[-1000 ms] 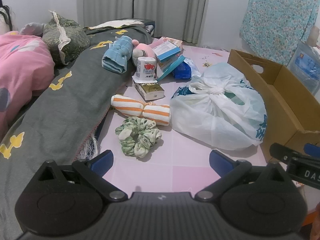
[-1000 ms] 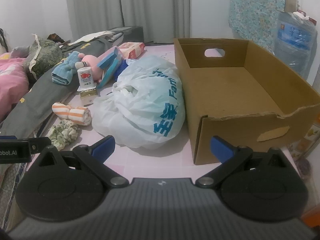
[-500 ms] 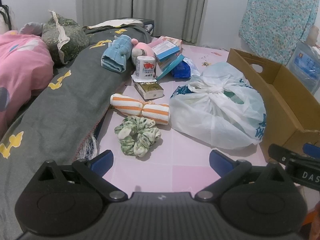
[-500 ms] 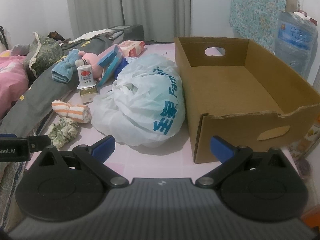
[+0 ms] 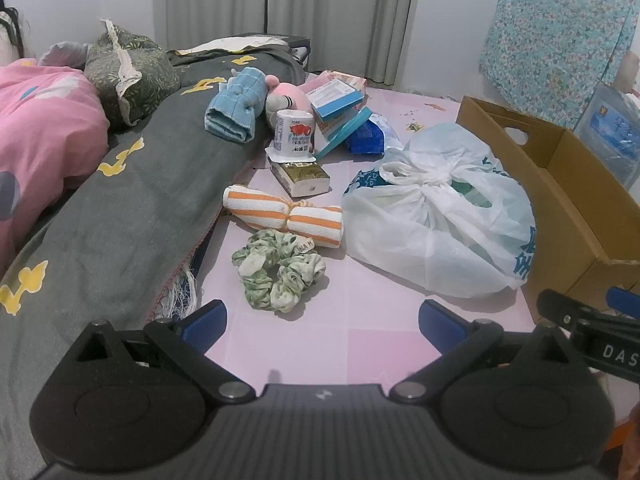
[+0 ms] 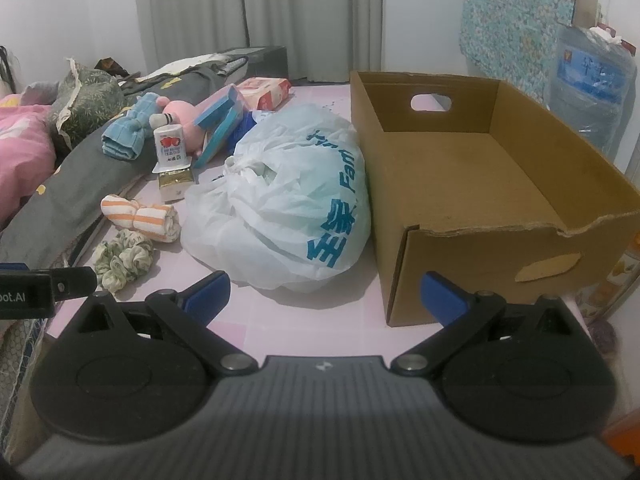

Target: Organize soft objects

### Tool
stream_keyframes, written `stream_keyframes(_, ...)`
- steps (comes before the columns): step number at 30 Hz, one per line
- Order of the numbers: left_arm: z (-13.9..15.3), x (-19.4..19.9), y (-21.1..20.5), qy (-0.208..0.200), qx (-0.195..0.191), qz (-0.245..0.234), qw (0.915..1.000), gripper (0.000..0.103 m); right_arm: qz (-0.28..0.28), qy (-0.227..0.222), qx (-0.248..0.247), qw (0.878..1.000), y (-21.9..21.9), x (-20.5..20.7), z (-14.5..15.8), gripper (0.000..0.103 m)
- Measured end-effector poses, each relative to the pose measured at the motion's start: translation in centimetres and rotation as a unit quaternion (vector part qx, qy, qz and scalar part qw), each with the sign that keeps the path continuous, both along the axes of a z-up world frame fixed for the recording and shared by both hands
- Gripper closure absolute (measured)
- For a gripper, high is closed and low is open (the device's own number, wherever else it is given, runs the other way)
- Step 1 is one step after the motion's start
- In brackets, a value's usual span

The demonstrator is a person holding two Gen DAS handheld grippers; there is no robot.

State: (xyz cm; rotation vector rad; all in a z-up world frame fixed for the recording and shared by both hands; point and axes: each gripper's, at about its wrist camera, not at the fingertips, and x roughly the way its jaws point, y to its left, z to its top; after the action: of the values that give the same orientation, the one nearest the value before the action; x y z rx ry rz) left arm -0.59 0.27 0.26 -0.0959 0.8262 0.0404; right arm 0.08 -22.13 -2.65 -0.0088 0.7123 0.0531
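Note:
A green scrunchie [image 5: 279, 273] lies on the pink surface just ahead of my open, empty left gripper [image 5: 322, 326]. Behind it lie an orange-striped rolled towel [image 5: 284, 216], a blue rolled towel [image 5: 236, 108] and a pink plush [image 5: 286, 96]. A tied white plastic bag [image 5: 436, 216] sits to the right, beside an empty cardboard box [image 6: 488, 184]. My right gripper [image 6: 324, 296] is open and empty, in front of the bag [image 6: 288, 200] and the box's near corner. The scrunchie [image 6: 122, 258] and striped towel [image 6: 140, 218] show at its left.
A milk carton [image 5: 294, 134], a tissue pack [image 5: 304, 178] and blue-white boxes [image 5: 336, 98] lie at the back. A grey blanket [image 5: 120, 208], pink quilt [image 5: 36, 128] and pillow [image 5: 128, 76] fill the left. A water jug [image 6: 592, 92] stands behind the box.
Both grippers have drifted slightly forward and left; the objects sit a little closer in view. Nothing was taken hold of.

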Motion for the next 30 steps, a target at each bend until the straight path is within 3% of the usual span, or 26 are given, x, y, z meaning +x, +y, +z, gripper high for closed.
stream_keyframes(30, -0.04, 0.07, 0.27, -0.001, -0.002, 0.001, 1.0, 0.001, 0.003, -0.001, -0.006, 1.0, 0.28, 0.09, 0.18, 0.001)
